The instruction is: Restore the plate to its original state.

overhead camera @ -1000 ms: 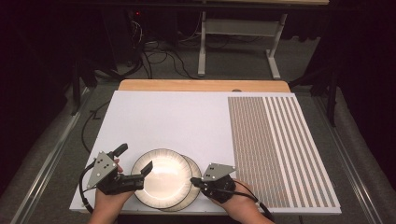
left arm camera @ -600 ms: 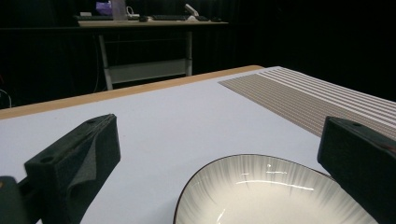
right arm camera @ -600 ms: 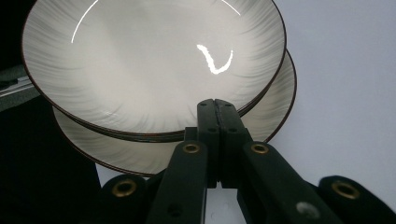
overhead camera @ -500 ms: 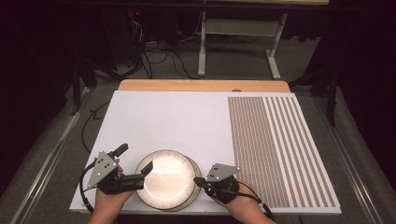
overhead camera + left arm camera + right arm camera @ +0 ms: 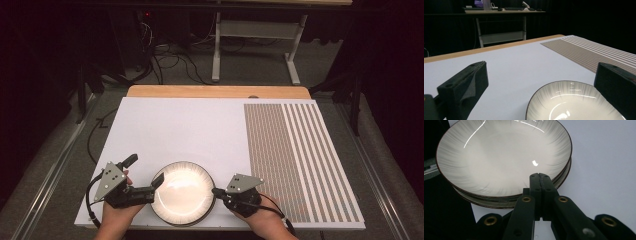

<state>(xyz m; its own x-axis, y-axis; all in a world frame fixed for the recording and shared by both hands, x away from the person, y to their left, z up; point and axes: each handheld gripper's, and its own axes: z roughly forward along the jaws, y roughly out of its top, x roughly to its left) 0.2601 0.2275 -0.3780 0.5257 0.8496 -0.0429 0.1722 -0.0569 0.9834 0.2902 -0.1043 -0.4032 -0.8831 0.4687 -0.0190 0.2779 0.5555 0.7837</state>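
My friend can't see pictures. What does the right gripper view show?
The right gripper, its black jaws shut together, touches the rim of the top plate, pale and glossy, stacked on another plate on a white table.

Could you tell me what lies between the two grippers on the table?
The stacked plates lie between the left gripper and right gripper, seen in the high view.

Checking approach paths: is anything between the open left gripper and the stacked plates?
Nothing visible. The left gripper sits at the left rim of the stacked plates, jaws spread, with bare white table around.
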